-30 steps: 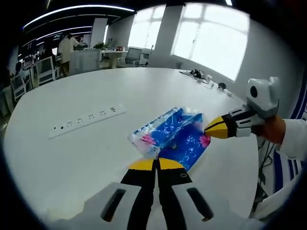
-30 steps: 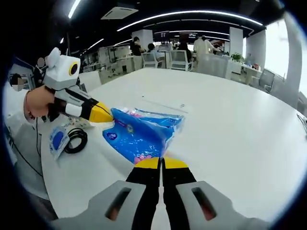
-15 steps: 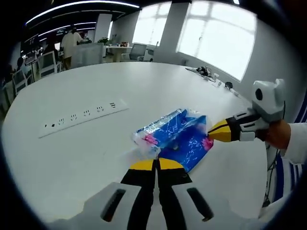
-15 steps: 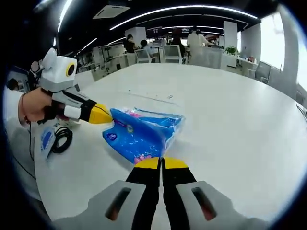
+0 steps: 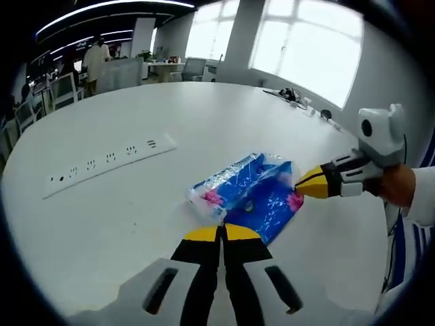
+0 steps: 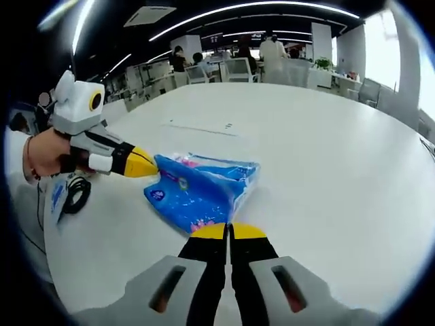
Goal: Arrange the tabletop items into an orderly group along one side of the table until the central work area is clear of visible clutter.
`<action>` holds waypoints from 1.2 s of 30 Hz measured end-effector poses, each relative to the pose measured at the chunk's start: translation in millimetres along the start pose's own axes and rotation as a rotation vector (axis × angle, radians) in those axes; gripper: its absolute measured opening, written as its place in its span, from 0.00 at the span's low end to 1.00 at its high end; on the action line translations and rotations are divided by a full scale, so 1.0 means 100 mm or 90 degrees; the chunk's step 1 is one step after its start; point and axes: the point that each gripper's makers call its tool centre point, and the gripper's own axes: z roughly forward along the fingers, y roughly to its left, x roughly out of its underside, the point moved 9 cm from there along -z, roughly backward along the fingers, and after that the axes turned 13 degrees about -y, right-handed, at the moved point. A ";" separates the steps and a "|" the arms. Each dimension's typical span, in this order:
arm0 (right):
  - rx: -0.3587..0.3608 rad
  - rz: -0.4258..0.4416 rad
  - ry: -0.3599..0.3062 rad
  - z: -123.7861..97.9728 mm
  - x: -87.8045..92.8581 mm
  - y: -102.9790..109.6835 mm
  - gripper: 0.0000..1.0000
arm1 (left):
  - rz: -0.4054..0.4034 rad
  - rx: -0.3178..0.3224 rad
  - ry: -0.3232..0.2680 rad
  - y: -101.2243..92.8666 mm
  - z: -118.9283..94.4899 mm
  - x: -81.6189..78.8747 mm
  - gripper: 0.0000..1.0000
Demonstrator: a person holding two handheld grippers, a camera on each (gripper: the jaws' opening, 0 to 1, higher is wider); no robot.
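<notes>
I see a broad white table in an open office with bright windows and ceiling light strips. On it lies a blue plastic packet, and both tools pinch it: my left gripper is clamped on one edge, my right gripper on the opposite edge. The left gripper view adds a white power strip well apart from the packet. The right gripper view adds a black coiled cable near the table edge, and people at distant desks.
</notes>
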 end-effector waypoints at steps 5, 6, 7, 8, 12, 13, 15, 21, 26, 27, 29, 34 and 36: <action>-0.002 0.010 0.008 0.03 0.05 0.00 0.00 | 0.017 -0.005 0.010 0.02 0.04 0.05 0.00; -0.001 0.001 0.013 0.03 0.07 0.01 0.00 | 0.015 -0.003 0.010 0.03 0.05 0.05 0.00; 0.001 0.002 0.013 0.03 0.07 0.01 0.00 | 0.014 -0.002 0.010 0.03 0.05 0.06 0.00; 0.001 0.011 0.009 0.04 0.07 0.01 0.00 | 0.018 -0.002 0.010 0.04 0.06 0.06 0.00; 0.003 0.017 0.008 0.04 0.08 0.00 0.00 | 0.018 -0.002 0.007 0.04 0.07 0.05 0.00; 0.003 0.017 0.011 0.04 0.08 0.00 0.00 | 0.016 -0.001 0.009 0.04 0.07 0.06 0.00; 0.000 0.019 0.011 0.04 0.09 0.00 0.00 | 0.015 0.000 0.008 0.03 0.06 0.07 0.00; 0.003 0.021 0.013 0.05 0.11 -0.01 0.00 | 0.027 0.004 0.006 0.03 0.06 0.08 0.00; 0.004 0.033 0.013 0.05 0.11 -0.01 0.01 | 0.025 0.005 0.008 0.02 0.05 0.09 0.04; 0.003 0.033 0.013 0.05 0.11 -0.01 0.01 | 0.024 0.005 0.006 0.01 0.05 0.09 0.05; 0.005 0.028 0.016 0.04 0.11 -0.02 0.02 | 0.016 0.008 0.003 0.00 0.05 0.08 0.07; 0.009 0.031 0.012 0.03 0.10 -0.03 0.04 | 0.013 0.009 0.005 -0.02 0.03 0.08 0.12; 0.011 0.035 0.012 0.03 0.10 -0.05 0.07 | 0.018 0.010 0.006 -0.02 0.03 0.08 0.14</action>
